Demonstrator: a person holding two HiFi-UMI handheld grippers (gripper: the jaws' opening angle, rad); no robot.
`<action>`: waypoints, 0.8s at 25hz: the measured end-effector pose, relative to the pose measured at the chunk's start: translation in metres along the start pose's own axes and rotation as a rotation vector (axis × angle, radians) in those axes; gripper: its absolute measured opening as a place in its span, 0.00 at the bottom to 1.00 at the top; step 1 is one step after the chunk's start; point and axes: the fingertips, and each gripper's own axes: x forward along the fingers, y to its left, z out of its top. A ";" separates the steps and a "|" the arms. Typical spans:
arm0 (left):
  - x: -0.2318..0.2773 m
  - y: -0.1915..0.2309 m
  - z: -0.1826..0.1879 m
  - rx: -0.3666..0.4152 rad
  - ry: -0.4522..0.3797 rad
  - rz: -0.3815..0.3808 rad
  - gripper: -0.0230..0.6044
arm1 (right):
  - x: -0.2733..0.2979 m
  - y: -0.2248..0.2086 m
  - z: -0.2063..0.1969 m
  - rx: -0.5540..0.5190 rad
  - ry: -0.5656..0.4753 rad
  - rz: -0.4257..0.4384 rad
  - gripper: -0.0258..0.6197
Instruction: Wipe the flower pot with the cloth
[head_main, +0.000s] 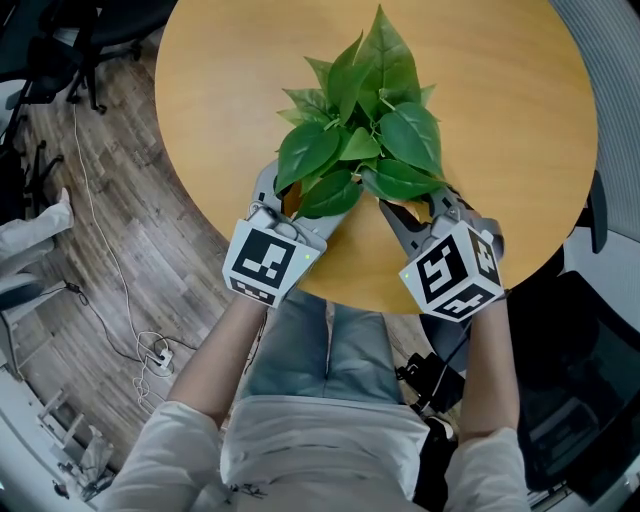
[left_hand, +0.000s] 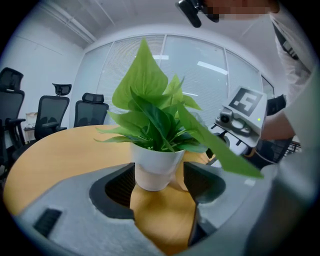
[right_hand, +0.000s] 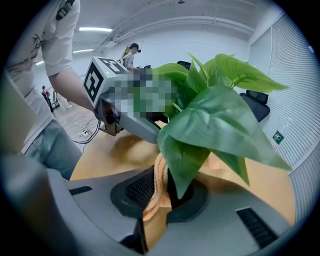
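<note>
Here, the flower pot stands low in the middle of my left gripper view. It is a smooth, matt white cup that tapers to a narrower base, upright on the counter, with its long axis vertical and its mouth up. Broad, glossy, heart-shaped green leaves fan out of it, tips pointing up and outward.

My left gripper has its jaws at a middling width, ribbed black pads set against the pot's rim on either side. My right gripper has its jaws narrow, pinching a thin, soft peach cloth that hangs folded between the pads, with a leaf drooping across them.

The head view looks straight down the pot's axis, so the leaves at upper centre hide the pot there, and only the left gripper view shows its white wall. The cloth in the pinch reads clearly only in the right gripper view.

The counter is round, with a warm wood grain. Dark mesh office chairs line the left edge of the left gripper view, and a grey plank floor fills the left of the head view.
</note>
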 end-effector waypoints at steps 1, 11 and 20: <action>-0.002 0.001 -0.001 0.013 0.007 -0.023 0.53 | 0.000 0.000 0.000 0.000 0.002 0.000 0.12; -0.006 0.022 -0.001 0.154 0.004 -0.352 0.69 | 0.000 0.001 0.001 0.000 0.012 0.008 0.12; 0.013 0.017 0.011 0.174 -0.018 -0.568 0.82 | 0.000 0.003 -0.001 0.007 0.017 0.012 0.12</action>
